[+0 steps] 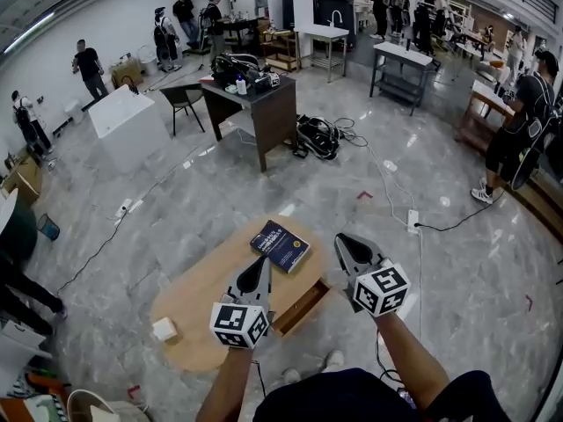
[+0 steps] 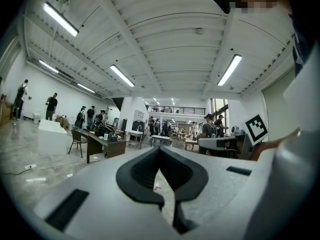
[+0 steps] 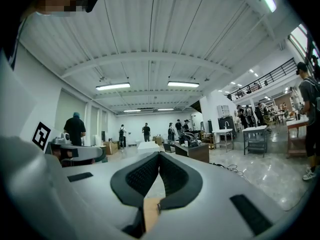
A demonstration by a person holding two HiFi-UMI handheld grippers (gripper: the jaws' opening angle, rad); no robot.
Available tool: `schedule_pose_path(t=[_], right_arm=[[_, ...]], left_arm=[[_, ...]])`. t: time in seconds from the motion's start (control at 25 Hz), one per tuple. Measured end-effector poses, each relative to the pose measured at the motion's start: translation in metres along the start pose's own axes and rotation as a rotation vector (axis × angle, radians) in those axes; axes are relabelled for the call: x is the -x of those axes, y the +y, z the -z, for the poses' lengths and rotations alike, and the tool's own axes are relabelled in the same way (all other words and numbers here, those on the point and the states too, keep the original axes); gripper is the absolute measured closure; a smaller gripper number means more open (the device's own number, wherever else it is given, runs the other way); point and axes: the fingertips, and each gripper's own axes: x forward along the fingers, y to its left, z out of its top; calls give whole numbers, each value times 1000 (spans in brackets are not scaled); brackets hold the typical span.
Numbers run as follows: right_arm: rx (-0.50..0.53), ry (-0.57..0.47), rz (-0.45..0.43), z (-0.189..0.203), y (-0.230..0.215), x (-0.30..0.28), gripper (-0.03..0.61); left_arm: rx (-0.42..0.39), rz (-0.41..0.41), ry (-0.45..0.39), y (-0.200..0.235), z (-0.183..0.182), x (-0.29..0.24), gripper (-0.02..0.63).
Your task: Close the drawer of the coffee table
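Note:
The oval wooden coffee table [image 1: 207, 290] stands low in the head view. Its drawer [image 1: 302, 306] is pulled out on the side nearest me. A dark blue book [image 1: 280, 245] lies on the top near the far end, and a small white box [image 1: 164, 329] sits at the left end. My left gripper [image 1: 261, 263] is held above the table just left of the drawer, jaws shut and empty. My right gripper [image 1: 339, 239] hovers right of the book and beyond the drawer, also shut and empty. Both gripper views look level across the hall; neither left gripper [image 2: 160, 149] nor right gripper [image 3: 159, 155] touches anything.
A dark desk [image 1: 257, 97] loaded with gear stands further out, with a white block [image 1: 128, 121] to its left. Cables and a power strip [image 1: 413, 221] lie on the marble floor at right. A person [image 1: 521, 130] stands at far right; several others are along the back.

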Motion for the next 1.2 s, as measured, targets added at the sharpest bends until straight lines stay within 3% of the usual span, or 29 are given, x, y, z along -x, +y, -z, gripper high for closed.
schedule_pose_path(t=[0.44, 1.2], right_arm=[[11, 54, -34, 8, -32, -17, 560], [-1, 155, -76, 57, -45, -38, 560]], left_arm=[[26, -18, 21, -5, 12, -38, 614], [82, -15, 145, -7, 81, -60, 614]])
